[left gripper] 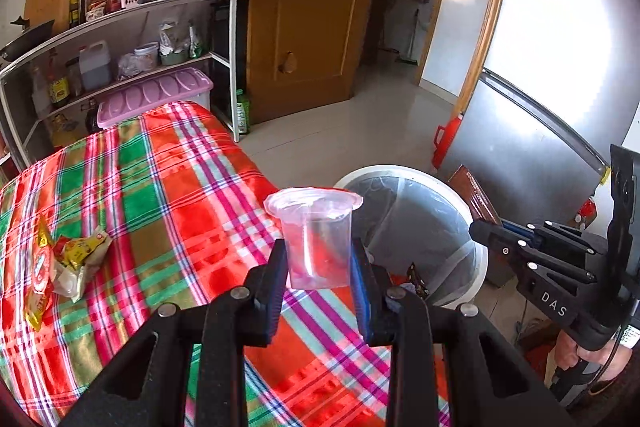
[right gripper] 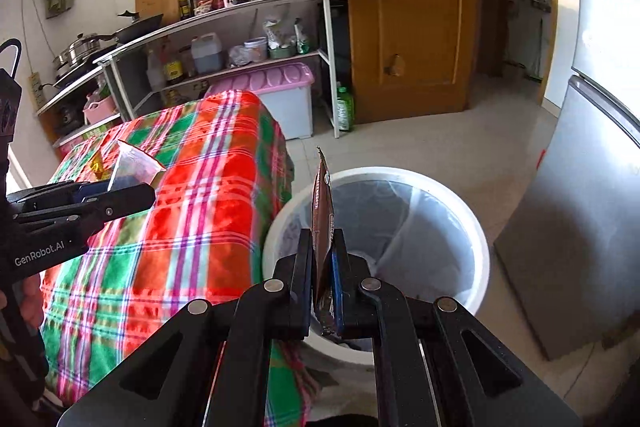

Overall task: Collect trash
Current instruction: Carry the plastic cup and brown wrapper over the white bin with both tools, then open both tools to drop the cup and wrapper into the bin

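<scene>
— So why does the left gripper (left gripper: 319, 259) squeeze the clear plastic cup (left gripper: 316, 237) by its sides?

— It keeps the cup upright above the checked cloth (left gripper: 168, 195), near the white trash bin (left gripper: 478, 263).

— And the right gripper (right gripper: 322, 259)?

— It pinches a brown wrapper (right gripper: 322, 215) on edge, just over the bin, likely to drop it in.

— Is any trash left?

— Yes, yellow wrappers (left gripper: 60, 263) lie on the cloth.
</scene>
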Tool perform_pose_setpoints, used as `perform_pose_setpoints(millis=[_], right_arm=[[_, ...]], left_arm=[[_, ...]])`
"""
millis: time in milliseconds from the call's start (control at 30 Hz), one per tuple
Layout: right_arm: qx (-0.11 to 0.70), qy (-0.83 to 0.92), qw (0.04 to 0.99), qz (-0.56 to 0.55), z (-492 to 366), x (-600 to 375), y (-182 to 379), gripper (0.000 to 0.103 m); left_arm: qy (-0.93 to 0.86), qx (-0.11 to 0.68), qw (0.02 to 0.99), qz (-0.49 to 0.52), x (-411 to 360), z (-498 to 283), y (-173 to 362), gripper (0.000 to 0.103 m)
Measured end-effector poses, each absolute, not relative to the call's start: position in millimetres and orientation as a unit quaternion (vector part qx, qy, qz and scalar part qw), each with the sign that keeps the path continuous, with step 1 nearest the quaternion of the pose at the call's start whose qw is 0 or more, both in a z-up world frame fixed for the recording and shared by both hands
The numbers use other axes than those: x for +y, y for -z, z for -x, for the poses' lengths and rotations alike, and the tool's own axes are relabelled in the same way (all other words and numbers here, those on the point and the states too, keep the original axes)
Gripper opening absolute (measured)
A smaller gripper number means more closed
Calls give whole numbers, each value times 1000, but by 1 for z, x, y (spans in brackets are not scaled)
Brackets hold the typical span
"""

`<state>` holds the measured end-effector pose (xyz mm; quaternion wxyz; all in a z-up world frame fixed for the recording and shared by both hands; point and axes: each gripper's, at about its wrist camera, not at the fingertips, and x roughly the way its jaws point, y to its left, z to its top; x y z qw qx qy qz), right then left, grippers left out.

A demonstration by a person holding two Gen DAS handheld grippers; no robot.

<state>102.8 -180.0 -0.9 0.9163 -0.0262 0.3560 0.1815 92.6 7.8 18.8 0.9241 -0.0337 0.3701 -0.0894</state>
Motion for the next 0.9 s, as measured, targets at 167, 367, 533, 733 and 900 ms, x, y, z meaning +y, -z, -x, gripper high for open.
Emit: perform_pose_setpoints(millis=[167, 367, 533, 733, 900], right_arm=[[374, -155, 914, 16, -113, -206, 14, 8], [400, -131, 907, 16, -130, -225, 31, 8], [421, -125, 899, 14, -143, -233, 43, 8], [436, -124, 891, 20, -154, -229, 55, 8], [442, -117, 889, 18, -160, -231, 62, 8]], left_arm=[[113, 384, 916, 24, -24, -110, -12, 31], [130, 408, 904, 20, -52, -130, 3, 31], [135, 421, 897, 12, -68, -139, 15, 31], [125, 436, 891, 13, -73, -151, 27, 31], [118, 443, 888, 13, -74, -157, 32, 31]])
